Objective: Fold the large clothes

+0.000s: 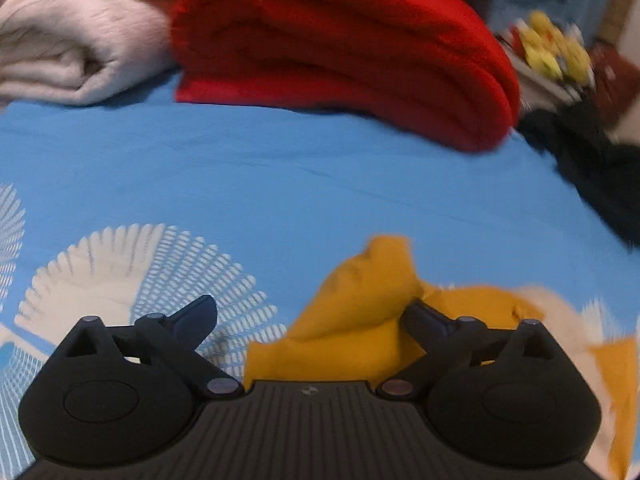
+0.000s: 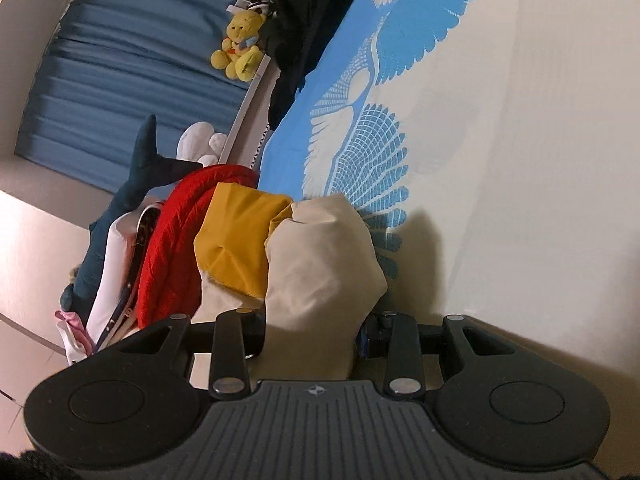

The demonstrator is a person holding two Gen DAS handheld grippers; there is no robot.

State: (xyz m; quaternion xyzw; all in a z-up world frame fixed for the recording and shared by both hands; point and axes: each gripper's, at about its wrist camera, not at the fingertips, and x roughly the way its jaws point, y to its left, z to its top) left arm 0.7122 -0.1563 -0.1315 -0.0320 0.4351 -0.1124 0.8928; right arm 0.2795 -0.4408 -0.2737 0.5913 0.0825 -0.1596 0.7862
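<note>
A mustard-yellow and cream garment lies bunched on the blue bed sheet. My left gripper stands wide open just above it. Its right finger touches the yellow cloth, and nothing is pinched. In the right wrist view the same garment hangs as a cream bundle with a yellow part beside it. My right gripper is shut on the cream cloth, holding it above the bed sheet. That view is rolled on its side.
A folded red garment and a folded cream one lie at the back of the bed. Dark clothes are heaped at the right edge. A yellow plush bear, a shark plush and blue curtains lie beyond.
</note>
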